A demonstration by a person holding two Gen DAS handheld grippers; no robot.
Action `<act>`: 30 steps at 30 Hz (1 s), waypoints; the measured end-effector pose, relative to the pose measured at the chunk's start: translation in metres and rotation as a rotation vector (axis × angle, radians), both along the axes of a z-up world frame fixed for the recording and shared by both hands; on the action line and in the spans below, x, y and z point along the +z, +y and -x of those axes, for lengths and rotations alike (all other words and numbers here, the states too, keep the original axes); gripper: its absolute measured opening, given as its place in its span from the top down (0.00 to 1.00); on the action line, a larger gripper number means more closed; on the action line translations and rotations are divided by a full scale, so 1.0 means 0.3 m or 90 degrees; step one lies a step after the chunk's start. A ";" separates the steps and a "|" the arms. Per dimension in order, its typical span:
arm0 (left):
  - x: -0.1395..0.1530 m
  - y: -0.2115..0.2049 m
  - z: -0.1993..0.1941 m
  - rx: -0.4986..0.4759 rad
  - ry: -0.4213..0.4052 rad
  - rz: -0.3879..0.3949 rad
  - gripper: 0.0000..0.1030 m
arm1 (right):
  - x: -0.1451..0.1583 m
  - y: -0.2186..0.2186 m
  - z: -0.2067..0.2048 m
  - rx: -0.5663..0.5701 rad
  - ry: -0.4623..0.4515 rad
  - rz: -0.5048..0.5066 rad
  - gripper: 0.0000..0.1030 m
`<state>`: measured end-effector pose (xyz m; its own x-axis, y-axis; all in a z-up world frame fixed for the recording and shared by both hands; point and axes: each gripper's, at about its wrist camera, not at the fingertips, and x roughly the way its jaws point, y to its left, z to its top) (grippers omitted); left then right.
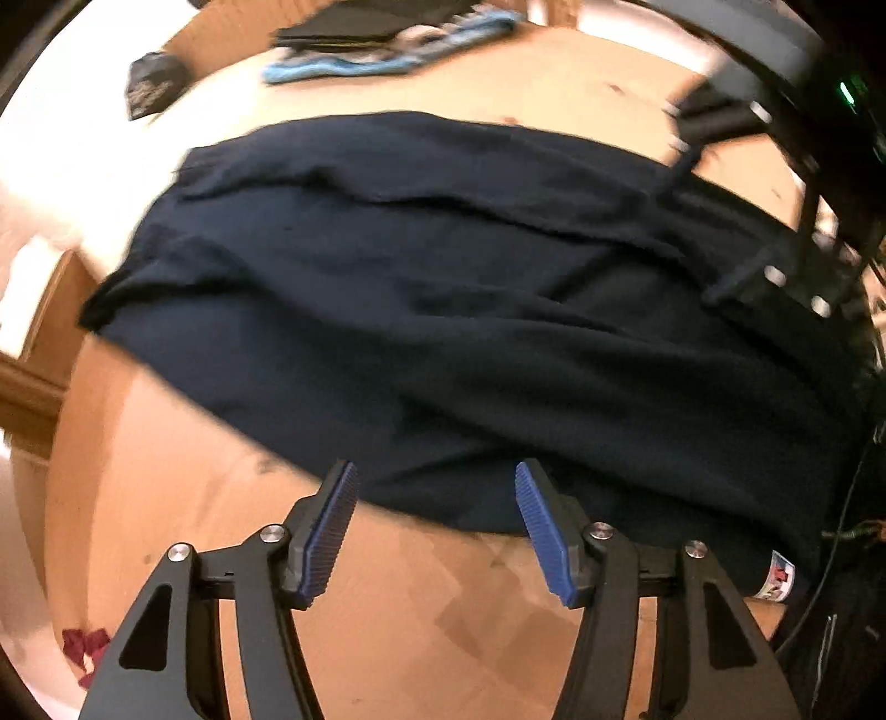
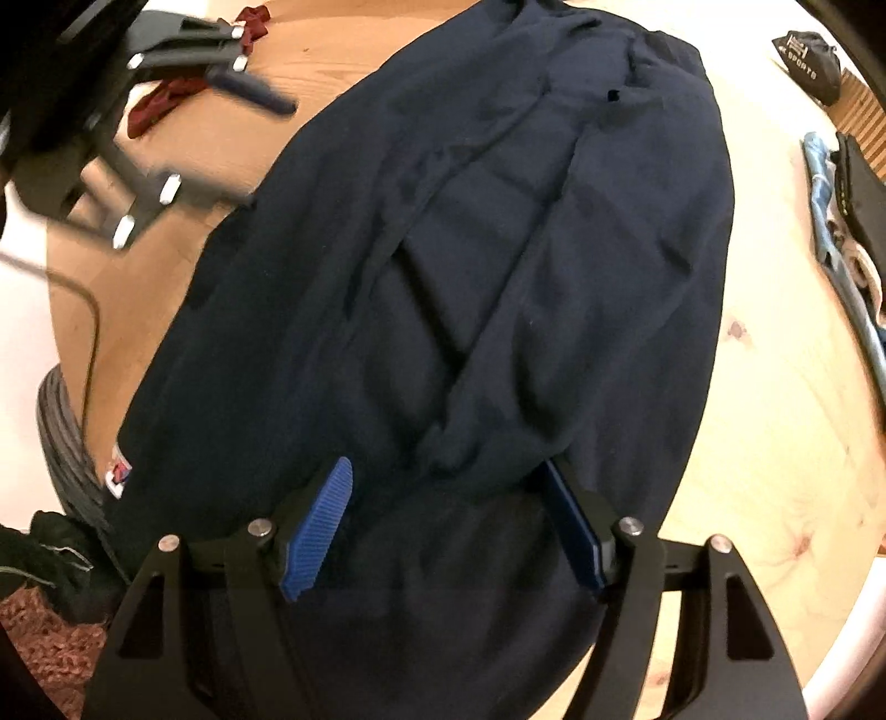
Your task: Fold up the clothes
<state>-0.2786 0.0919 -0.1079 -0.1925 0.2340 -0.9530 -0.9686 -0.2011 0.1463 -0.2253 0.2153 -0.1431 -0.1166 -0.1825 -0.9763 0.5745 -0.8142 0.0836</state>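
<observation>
Dark navy garment (image 1: 443, 288) lies spread across the wooden surface (image 1: 183, 526), partly folded: long overlapping panels and loose ridges run its length, edges uneven, a small red-white-blue label (image 1: 778, 581) at its near right corner. Judged mid-task; at least one more fold and smoothing look left.

Left hand-held gripper (image 1: 434, 523) hovers at the garment's near edge, jaws moderately wide, nothing between the pads. Right hand-held gripper (image 2: 443, 523) sits over the garment's near end, jaws wide, a cloth ridge between them but pads not seen pressing; no grip yet.

Far side of the surface: a folded pile (image 1: 382, 39), blue and dark items, looks finished. A dark crumpled piece (image 1: 152, 83) and a maroon piece (image 2: 166, 99) appear not yet folded.
</observation>
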 end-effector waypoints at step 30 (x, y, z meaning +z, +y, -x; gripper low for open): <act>-0.061 0.004 -0.043 -0.043 -0.042 0.017 0.48 | 0.144 -0.025 -0.159 -0.007 0.014 0.041 0.32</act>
